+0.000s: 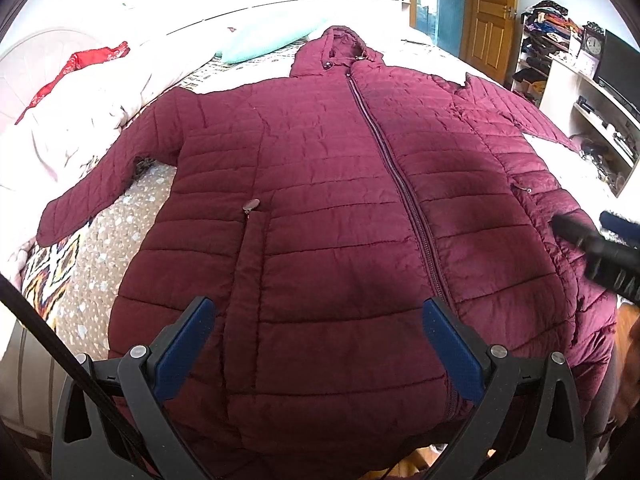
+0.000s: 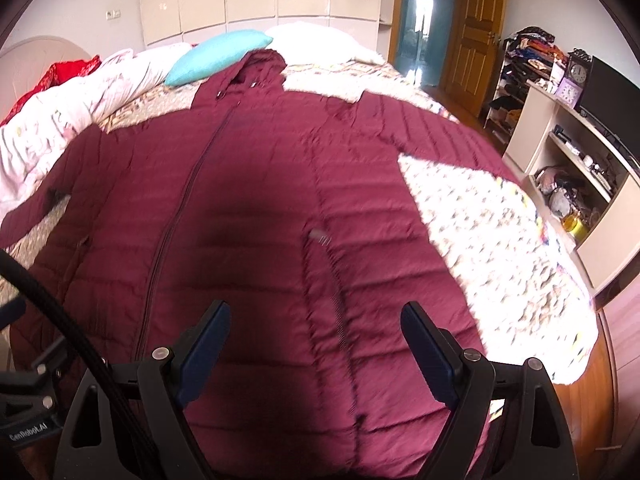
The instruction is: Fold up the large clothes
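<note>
"GenRobot.AI" on the left gripper's body (image 2: 28, 426), white lettering

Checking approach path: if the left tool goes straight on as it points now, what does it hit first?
Most likely the jacket: the open left tool points at its lower front, between the pocket zip and the main zipper. Nothing shows in between, though depth is unclear.

Strong daylight is thrown across the bed (image 1: 100, 248) from its far side, and the wall behind it is blown out to white in the left wrist view. A dark shadow is cast on the maroon jacket (image 1: 320, 208) near the zipper in both views. Motion blur is seen in the right wrist view, notably on the bedspread (image 2: 492, 248). Straight lines are bowed by fisheye distortion, and black vignetting is left in the corners.
</note>
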Action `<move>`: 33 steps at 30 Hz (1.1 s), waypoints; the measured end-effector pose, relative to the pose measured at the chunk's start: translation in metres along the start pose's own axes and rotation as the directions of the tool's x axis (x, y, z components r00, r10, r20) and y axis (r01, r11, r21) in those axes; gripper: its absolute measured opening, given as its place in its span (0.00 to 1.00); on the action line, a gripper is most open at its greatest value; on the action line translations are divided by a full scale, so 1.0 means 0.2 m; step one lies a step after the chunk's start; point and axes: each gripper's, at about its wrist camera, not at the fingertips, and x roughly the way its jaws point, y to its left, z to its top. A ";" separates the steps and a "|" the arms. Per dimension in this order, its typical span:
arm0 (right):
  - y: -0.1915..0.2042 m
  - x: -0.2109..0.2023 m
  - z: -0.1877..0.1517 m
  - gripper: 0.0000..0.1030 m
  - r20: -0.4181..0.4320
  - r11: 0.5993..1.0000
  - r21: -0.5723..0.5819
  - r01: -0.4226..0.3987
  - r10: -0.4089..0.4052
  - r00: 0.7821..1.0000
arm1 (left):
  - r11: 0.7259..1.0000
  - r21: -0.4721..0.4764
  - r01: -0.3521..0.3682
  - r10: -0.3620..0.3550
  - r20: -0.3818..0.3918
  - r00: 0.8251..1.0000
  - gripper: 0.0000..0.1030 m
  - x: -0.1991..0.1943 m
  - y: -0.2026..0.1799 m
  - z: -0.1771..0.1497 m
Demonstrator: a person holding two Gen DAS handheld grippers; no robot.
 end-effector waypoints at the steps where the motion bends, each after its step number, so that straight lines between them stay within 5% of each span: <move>1: -0.02 0.00 0.02 0.87 0.006 1.000 0.004 0.001 -0.001 1.000 | 1.000 -0.001 -0.002 0.002 -0.001 1.000 1.00 0.00 0.00 0.00; 12: -0.54 0.05 0.29 0.87 0.065 0.982 0.175 0.076 -0.089 0.994 | 1.000 -0.001 -0.015 0.015 -0.010 1.000 1.00 0.02 0.03 0.02; 17: -0.97 0.23 0.35 0.86 0.055 0.935 0.356 -0.004 -0.017 0.998 | 1.000 0.002 -0.018 0.018 -0.001 1.000 1.00 -0.01 0.03 0.03; 21: -1.31 0.42 0.34 0.60 0.040 0.833 0.546 -0.086 0.077 0.996 | 1.000 0.010 -0.020 0.020 -0.008 1.000 1.00 -0.01 0.03 0.04; 24: -1.47 0.53 0.35 0.60 0.057 0.755 0.642 -0.137 0.130 0.990 | 0.999 0.019 -0.027 0.028 -0.016 0.999 1.00 -0.01 0.02 0.04; 28: -1.65 0.71 0.38 0.60 0.101 0.602 0.772 -0.206 0.204 0.974 | 0.999 0.018 -0.040 0.040 -0.028 0.999 1.00 0.01 0.03 0.06; 33: -1.76 0.88 0.48 0.60 0.099 0.530 0.826 -0.192 0.198 0.975 | 0.998 0.022 -0.055 0.056 -0.046 0.997 1.00 0.05 0.03 0.08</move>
